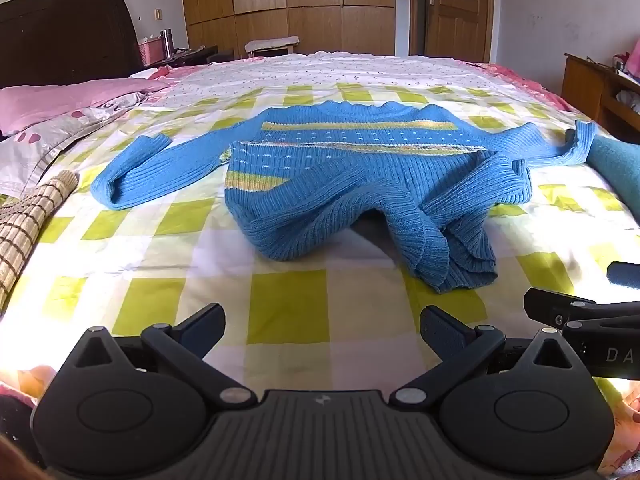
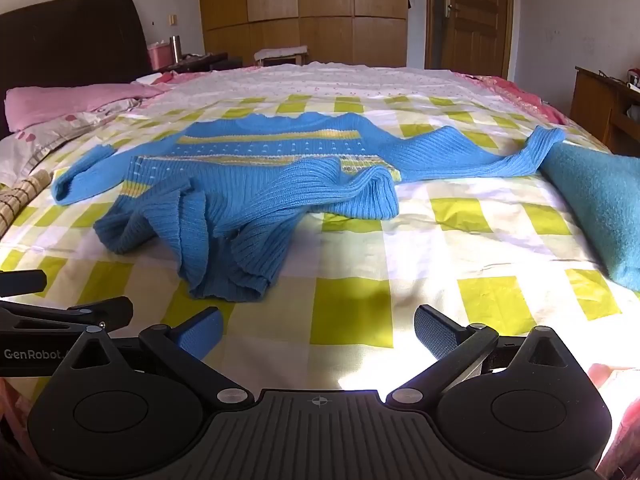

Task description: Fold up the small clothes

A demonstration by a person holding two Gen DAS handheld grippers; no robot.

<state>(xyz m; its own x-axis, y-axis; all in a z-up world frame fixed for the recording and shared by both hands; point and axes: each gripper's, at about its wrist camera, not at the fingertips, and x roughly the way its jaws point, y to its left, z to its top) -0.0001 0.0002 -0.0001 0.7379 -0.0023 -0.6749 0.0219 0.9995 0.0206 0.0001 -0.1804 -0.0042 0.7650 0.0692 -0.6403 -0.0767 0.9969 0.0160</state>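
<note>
A small blue knit sweater [image 1: 352, 172] with yellow stripes lies on the checked bedspread [image 1: 160, 240]. Its sleeves are spread left and right, and its near hem is bunched up in a heap. It also shows in the right wrist view [image 2: 248, 184]. My left gripper [image 1: 322, 328] is open and empty, low over the bed just short of the sweater's near hem. My right gripper [image 2: 318, 330] is open and empty, to the right of the bunched hem. Each gripper shows at the edge of the other's view.
A teal folded cloth [image 2: 600, 208] lies at the right by the sweater's right sleeve. A bamboo mat [image 1: 28, 224] and pink pillows [image 1: 60, 104] lie at the left. Wardrobes, a door and a wooden side table [image 2: 600, 108] stand beyond the bed.
</note>
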